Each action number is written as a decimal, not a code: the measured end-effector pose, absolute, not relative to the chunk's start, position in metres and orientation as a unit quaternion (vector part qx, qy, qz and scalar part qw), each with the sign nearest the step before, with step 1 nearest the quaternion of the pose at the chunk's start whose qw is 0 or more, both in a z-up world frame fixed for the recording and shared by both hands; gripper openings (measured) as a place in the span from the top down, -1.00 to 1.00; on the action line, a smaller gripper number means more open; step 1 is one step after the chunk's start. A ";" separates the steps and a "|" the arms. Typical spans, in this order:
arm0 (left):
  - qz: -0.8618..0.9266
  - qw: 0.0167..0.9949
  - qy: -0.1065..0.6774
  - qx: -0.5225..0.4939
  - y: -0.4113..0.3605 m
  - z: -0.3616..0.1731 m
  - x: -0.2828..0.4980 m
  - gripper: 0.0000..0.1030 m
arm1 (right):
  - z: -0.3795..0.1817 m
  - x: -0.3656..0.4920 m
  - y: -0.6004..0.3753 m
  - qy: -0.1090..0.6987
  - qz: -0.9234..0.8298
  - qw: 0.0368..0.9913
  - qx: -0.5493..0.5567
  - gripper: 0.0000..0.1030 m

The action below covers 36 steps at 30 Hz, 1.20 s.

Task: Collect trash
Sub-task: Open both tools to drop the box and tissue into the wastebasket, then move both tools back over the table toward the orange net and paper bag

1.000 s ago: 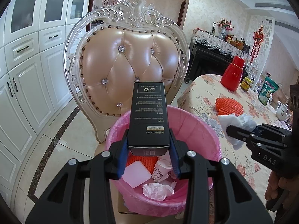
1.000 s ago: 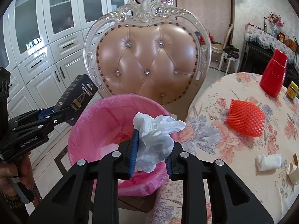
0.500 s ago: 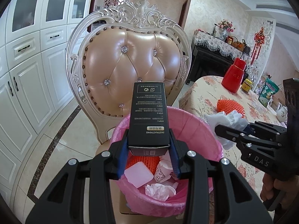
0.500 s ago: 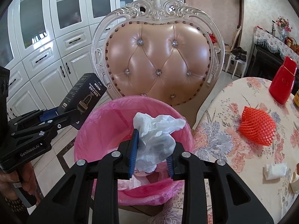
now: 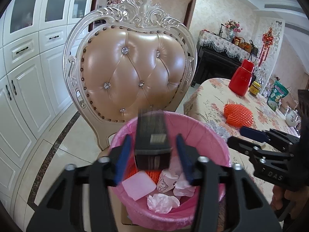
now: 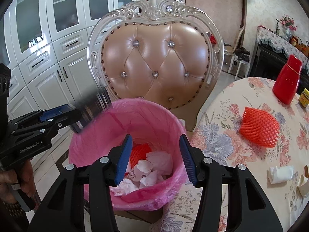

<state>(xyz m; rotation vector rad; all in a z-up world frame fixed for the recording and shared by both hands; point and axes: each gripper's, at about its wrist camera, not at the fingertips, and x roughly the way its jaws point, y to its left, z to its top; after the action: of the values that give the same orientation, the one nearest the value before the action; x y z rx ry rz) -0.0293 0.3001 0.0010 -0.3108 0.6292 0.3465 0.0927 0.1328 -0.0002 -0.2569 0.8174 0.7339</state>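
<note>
A pink-lined trash bin [image 5: 204, 135] [image 6: 146, 119] stands on the chair seat, holding crumpled tissues, a paper cup, a pink sponge and orange foam net. My left gripper [image 5: 153, 154] is open above the bin; the black box [image 5: 151, 141], motion-blurred, is dropping free between its fingers; it also shows blurred at the bin's left rim [image 6: 90, 106]. My right gripper [image 6: 154, 158] is open and empty over the bin; the white plastic bag [image 6: 160, 160] lies inside. On the table remain an orange foam net [image 6: 258, 129], a folded white tissue [image 6: 280, 174] and a paper scrap [image 6: 303, 183].
An ornate padded chair [image 6: 154, 58] stands behind the bin. The floral-cloth table [image 6: 222, 141] is on the right with a red jug [image 6: 287, 79], a jar [image 6: 304, 98], a green packet [image 5: 278, 96] and a teapot [image 5: 292, 116]. White cabinets [image 5: 29, 77] line the left.
Both grippers have opened. The white plastic bag has dropped from my right gripper into the bin. The black box has slipped from my left gripper and is falling.
</note>
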 end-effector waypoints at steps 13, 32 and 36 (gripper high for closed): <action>0.164 0.924 0.309 -0.152 0.293 0.002 -0.022 -0.06 | 0.002 0.093 0.109 0.383 0.336 0.853 -0.113 -0.14; 0.126 0.934 0.307 -0.133 0.237 0.014 0.007 -0.18 | 0.011 0.109 0.009 0.368 0.268 0.886 -0.084 -0.41; 0.117 0.936 0.308 -0.127 0.221 0.015 0.018 -0.19 | 0.014 0.115 -0.021 0.364 0.246 0.895 -0.076 -0.44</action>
<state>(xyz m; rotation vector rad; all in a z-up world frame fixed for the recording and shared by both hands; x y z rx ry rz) 0.0179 0.2206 0.0151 -0.2591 0.6301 0.2389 0.1148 -0.0210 0.0139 -0.1584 0.7543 0.5099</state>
